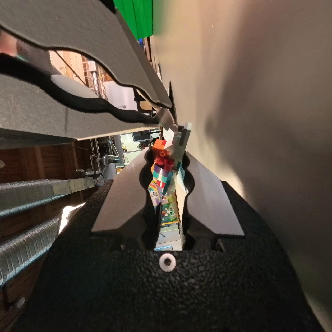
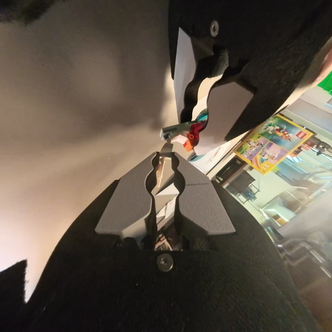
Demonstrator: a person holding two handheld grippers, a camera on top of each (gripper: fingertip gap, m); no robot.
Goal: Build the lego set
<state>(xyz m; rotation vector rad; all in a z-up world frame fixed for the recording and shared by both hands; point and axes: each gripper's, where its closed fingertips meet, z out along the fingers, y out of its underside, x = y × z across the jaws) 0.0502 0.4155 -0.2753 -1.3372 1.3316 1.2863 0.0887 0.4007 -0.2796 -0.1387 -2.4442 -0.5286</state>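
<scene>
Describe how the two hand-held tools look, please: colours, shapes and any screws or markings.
Both look alike. The left tool has a black, rough-textured body, two grey wedge-shaped fingers with black wavy inner edges, and a white ring around a screw hole below them. The right tool has the same black body and grey wavy-edged fingers, with a silver screw. No markings or cables show.

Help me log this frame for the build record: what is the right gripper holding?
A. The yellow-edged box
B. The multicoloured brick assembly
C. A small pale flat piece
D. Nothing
C: the right gripper pinches a small pale flat piece at its fingertips, while the left gripper holds the multicoloured brick assembly.
</scene>
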